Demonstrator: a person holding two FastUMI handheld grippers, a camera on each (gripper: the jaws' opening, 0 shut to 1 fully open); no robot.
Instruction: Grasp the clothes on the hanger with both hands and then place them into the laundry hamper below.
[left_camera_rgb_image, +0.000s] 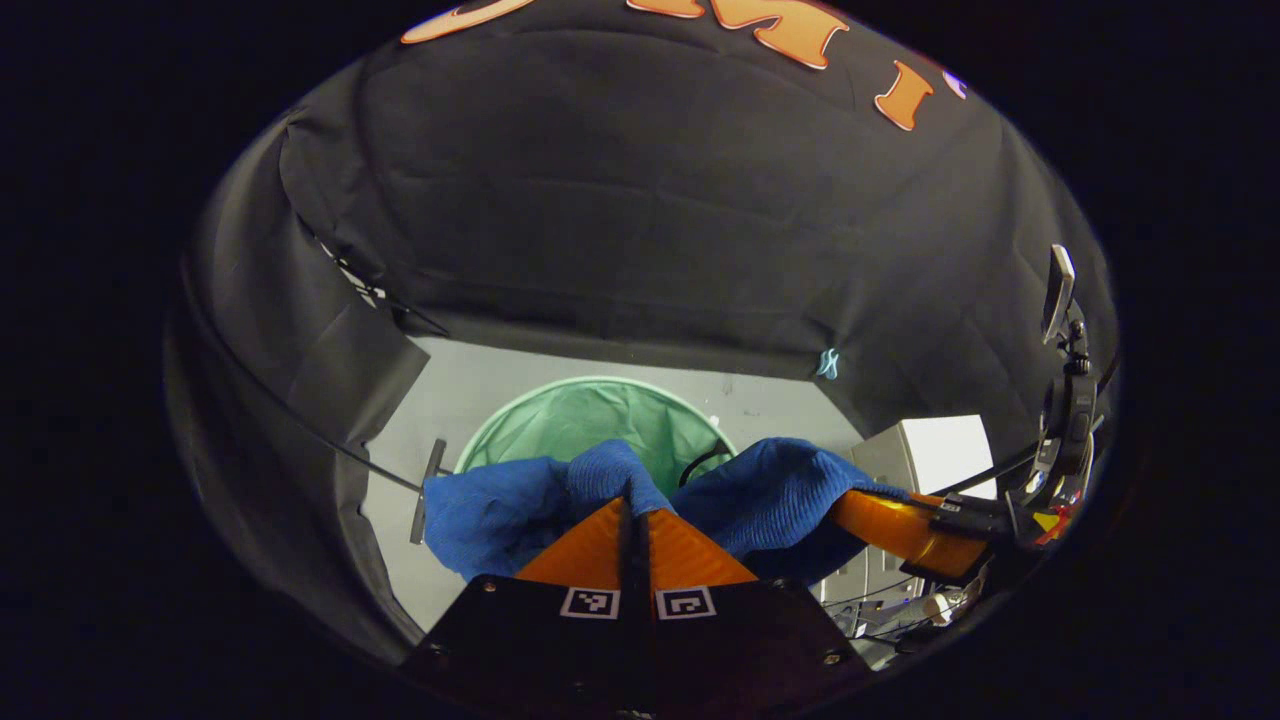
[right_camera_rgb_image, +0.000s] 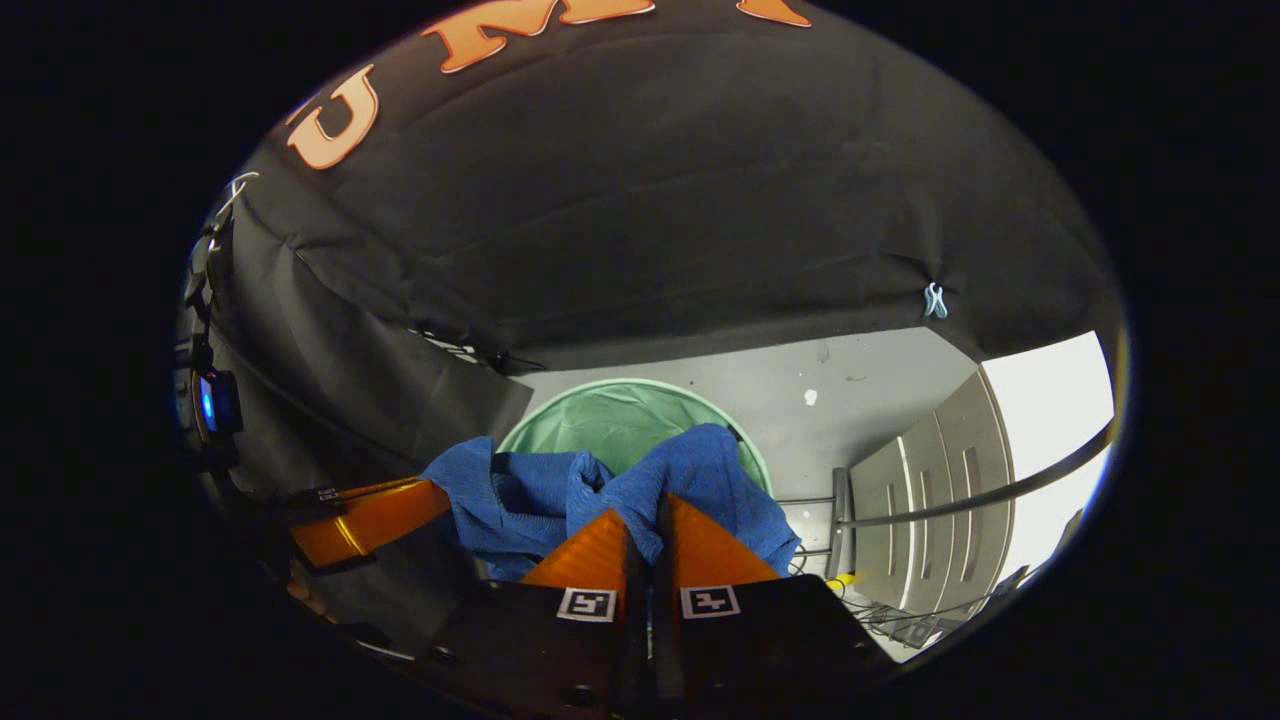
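Observation:
A blue knitted garment (left_camera_rgb_image: 770, 495) hangs between my two grippers above the green mesh laundry hamper (left_camera_rgb_image: 590, 415). In the left gripper view my left gripper (left_camera_rgb_image: 636, 505) is shut on a bunched fold of the garment. Off to the right the other gripper's orange finger (left_camera_rgb_image: 900, 530) enters the cloth. In the right gripper view my right gripper (right_camera_rgb_image: 650, 510) is shut on the garment (right_camera_rgb_image: 690, 470), whose folds sag over the hamper (right_camera_rgb_image: 620, 415). The left gripper's orange finger (right_camera_rgb_image: 365, 515) meets the cloth at the left.
The hamper stands on a grey floor (right_camera_rgb_image: 850, 385) against the black cloth wall. A grey cabinet (right_camera_rgb_image: 920, 500) and a thin dark rail (right_camera_rgb_image: 990, 490) are to the right of the hamper. A camera mount (left_camera_rgb_image: 1065, 400) stands at the right edge of the left gripper view.

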